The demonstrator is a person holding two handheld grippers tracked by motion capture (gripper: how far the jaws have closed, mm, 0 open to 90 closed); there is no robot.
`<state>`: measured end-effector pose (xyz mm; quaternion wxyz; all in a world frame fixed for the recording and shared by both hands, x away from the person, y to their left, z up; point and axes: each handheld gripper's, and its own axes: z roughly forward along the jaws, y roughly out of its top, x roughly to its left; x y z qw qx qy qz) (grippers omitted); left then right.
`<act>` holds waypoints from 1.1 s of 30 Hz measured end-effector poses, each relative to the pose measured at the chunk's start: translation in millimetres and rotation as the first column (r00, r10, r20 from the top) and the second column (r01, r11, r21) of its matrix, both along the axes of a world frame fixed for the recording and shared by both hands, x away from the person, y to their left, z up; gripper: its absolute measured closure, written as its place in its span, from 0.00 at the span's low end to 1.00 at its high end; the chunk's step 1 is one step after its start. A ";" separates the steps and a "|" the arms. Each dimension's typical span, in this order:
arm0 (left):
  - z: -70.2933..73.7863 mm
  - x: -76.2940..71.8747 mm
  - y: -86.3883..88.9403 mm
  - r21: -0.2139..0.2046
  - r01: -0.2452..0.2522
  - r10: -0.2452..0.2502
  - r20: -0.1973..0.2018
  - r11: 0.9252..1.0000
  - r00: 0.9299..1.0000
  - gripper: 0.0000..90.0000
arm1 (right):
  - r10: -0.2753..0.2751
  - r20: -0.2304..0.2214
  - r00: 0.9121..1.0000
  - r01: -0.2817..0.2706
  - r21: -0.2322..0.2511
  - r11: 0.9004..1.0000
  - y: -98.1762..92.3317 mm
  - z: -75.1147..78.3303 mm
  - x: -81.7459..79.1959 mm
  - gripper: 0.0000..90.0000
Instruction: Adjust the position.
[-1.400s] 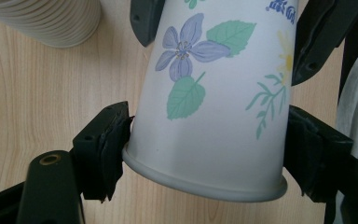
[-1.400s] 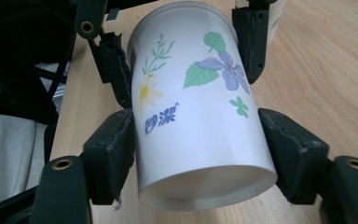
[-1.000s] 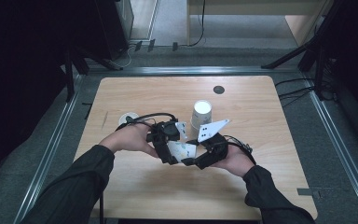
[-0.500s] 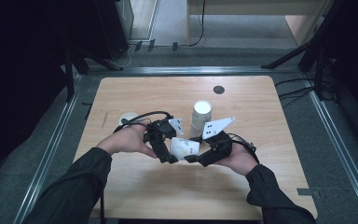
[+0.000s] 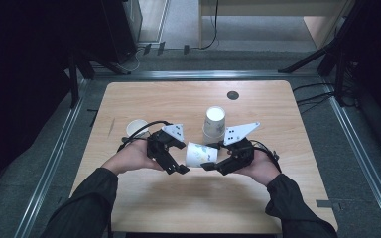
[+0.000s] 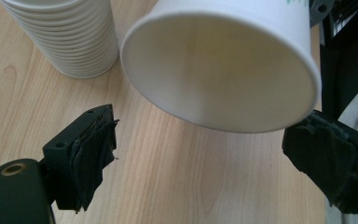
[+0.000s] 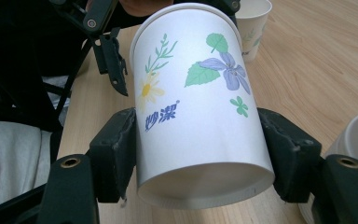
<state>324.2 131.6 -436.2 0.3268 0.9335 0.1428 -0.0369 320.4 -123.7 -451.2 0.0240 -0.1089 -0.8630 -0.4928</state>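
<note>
A white paper cup (image 5: 200, 153) with a flower print lies on its side in the air between the two grippers. My right gripper (image 5: 212, 156) is shut on it near the base, with a jaw on each side of the cup (image 7: 191, 93). The cup's open mouth (image 6: 219, 65) faces my left gripper (image 6: 209, 140), which is open; its jaws stand either side of the rim without touching. In the high view the left gripper (image 5: 182, 156) is just left of the cup.
A stack of white paper cups (image 5: 214, 124) stands upside down behind the grippers, also seen as the stack (image 6: 70, 37). A single upright cup (image 5: 136, 128) sits at the left. A dark round hole (image 5: 232, 95) marks the far side of the table (image 5: 188, 208).
The right gripper has shifted a little to the right with the cup. The left gripper has stayed roughly in place.
</note>
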 end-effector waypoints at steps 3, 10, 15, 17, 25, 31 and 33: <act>-3.6 -2.3 3.4 -0.037 -0.019 0.018 -0.005 0.999 1.000 0.11 | 0.003 -0.003 1.000 -0.003 0.006 1.000 -2.5 0.2 0.5 0.37; -10.0 -8.8 6.5 -0.144 -0.061 0.057 -0.027 0.988 0.998 0.11 | 0.022 -0.010 1.000 -0.022 0.024 0.999 -7.2 -0.1 0.2 0.37; -14.8 -14.1 6.1 -0.193 -0.076 0.072 -0.027 0.978 0.997 0.11 | 0.032 -0.018 0.999 -0.031 0.038 0.999 -8.9 -0.3 1.0 0.37; -16.1 -14.5 6.9 -0.208 -0.088 0.082 -0.036 0.974 0.996 0.11 | 0.037 -0.020 0.999 -0.036 0.039 0.999 -9.1 -0.4 1.0 0.37; -20.4 -17.4 11.6 -0.287 -0.118 0.104 -0.064 0.951 0.992 0.14 | 0.058 -0.037 0.998 -0.057 0.040 0.998 -9.2 -2.1 -0.3 0.37; -22.8 -17.9 11.5 -0.305 -0.113 0.098 -0.064 0.946 0.993 0.14 | 0.064 -0.055 0.996 -0.062 0.038 0.997 -7.5 -4.0 -0.4 0.37; -23.0 -17.8 10.8 -0.315 -0.113 0.098 -0.064 0.942 0.993 0.14 | 0.075 -0.057 0.996 -0.073 0.038 0.997 -6.3 -4.9 -0.5 0.37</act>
